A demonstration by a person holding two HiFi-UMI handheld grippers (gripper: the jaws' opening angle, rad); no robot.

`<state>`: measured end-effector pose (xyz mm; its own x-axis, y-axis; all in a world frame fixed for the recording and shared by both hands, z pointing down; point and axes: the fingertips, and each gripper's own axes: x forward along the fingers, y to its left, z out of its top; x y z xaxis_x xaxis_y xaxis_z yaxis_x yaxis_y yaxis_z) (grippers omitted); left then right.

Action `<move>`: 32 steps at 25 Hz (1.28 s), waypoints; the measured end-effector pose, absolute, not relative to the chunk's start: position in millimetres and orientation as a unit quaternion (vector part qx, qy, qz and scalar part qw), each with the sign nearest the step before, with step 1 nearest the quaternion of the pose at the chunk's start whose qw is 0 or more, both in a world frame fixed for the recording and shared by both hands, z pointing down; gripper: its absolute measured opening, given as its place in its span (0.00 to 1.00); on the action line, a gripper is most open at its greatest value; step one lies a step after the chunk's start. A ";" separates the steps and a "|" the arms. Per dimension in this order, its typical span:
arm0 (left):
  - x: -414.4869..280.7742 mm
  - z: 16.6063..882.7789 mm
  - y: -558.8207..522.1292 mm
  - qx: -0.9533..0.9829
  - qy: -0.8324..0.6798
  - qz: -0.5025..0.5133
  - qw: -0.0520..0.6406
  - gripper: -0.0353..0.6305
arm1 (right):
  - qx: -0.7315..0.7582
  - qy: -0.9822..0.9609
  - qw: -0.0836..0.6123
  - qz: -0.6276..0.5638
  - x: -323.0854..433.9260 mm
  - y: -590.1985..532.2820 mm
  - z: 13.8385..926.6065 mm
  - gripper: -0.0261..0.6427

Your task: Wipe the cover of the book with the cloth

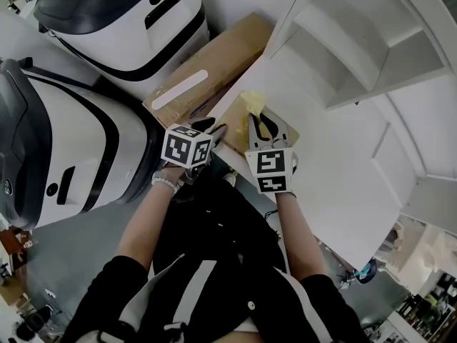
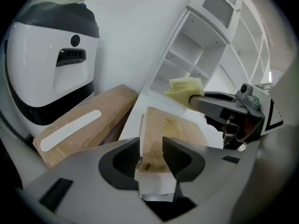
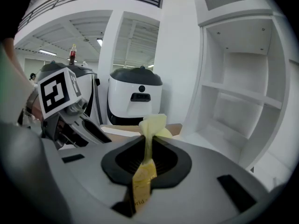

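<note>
A tan book (image 1: 235,136) lies at the near corner of the white table (image 1: 343,170). In the left gripper view the book (image 2: 175,127) reaches back between the jaws of my left gripper (image 2: 152,157). The jaws stand apart on either side of its near end, and I see no pad pressing on it. My right gripper (image 3: 148,155) is shut on a yellow cloth (image 3: 152,124). The cloth (image 1: 251,104) hangs over the book's far end, just above the cover. In the head view the left gripper (image 1: 211,128) and the right gripper (image 1: 263,128) sit side by side at the table's edge.
A long cardboard box (image 1: 207,70) leans beside the table on the left. Two large white and black machines (image 1: 121,20) (image 1: 57,148) stand behind it. A white open shelf unit (image 1: 364,41) rises along the table's far side.
</note>
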<state>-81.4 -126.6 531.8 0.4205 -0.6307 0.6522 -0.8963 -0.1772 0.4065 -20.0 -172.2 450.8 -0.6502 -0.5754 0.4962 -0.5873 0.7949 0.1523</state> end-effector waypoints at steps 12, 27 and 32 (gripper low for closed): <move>-82.0 548.7 -139.3 0.757 -0.448 0.182 0.440 0.29 | 0.338 -0.872 0.352 0.032 -48.6 -198.9 511.2 0.09; -84.3 558.7 -139.6 0.755 -0.384 0.195 0.495 0.37 | 0.348 -0.866 0.357 0.036 -50.8 -200.1 524.9 0.09; -76.6 556.4 -138.7 0.768 -0.358 0.207 0.489 0.32 | 0.352 -0.864 0.359 0.037 -51.3 -203.4 525.1 0.09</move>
